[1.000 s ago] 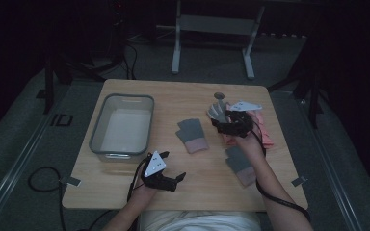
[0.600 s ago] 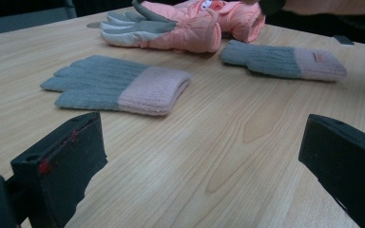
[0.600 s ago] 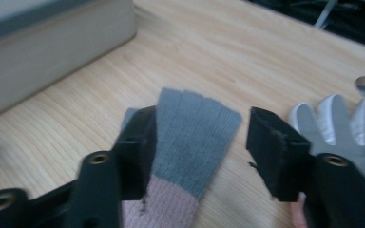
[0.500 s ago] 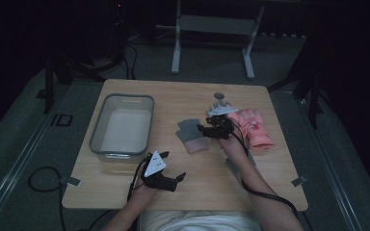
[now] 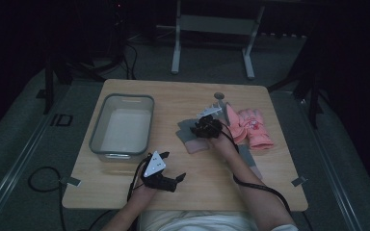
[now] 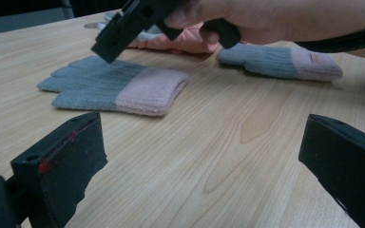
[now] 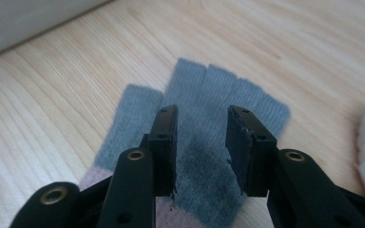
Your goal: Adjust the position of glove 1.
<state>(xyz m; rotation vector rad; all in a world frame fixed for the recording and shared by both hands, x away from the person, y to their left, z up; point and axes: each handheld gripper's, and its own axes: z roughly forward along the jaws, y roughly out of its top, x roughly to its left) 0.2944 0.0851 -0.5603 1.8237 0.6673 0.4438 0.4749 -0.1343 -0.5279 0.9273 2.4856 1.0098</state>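
Bare surface (image 5: 183, 103) lies between the tub (image 5: 122, 126) at left and the grey glove (image 5: 189, 134); pink gloves (image 5: 250, 126) crowd the right side

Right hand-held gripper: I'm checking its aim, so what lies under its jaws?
Under the right hand-held gripper lies the grey glove with a pink cuff, flat on the wooden table. Its jaws have just been closing, not yet pinching. The gripper hides most of the cuff.

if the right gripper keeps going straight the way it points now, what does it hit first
Most likely the grey and pink glove lying flat on the table. The right gripper points down at its grey palm, jaws just closing but not yet pinching it. How much gap remains is hard to judge.
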